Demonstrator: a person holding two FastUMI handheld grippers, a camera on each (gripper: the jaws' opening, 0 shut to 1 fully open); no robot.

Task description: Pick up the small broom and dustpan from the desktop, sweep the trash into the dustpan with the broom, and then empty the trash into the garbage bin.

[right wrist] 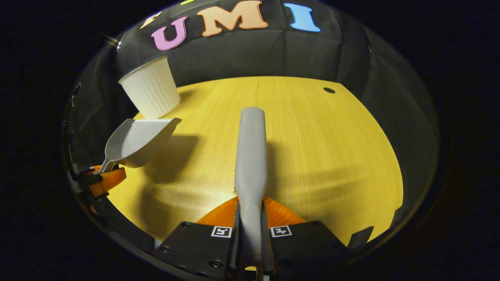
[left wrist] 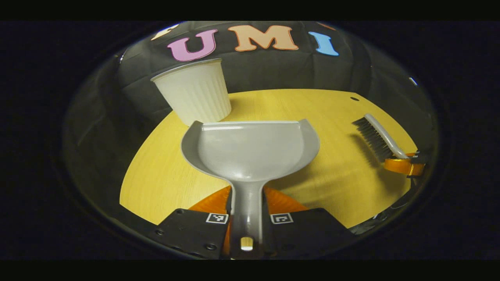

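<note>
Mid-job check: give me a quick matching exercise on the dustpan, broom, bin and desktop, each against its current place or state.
Things:
1. grey plastic dustpan
2. small grey-handled broom with dark bristles
3. white ribbed garbage bin
4. yellow wooden desktop

States:
A. standing at the far left edge of the desk
B. handle clamped in the left gripper
C. lying under both tools
D. handle clamped in the right gripper

Pairs: 1-B, 2-D, 3-A, 4-C

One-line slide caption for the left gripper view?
Left tool grips the dustpan by its handle, pan facing the white bin.
</note>
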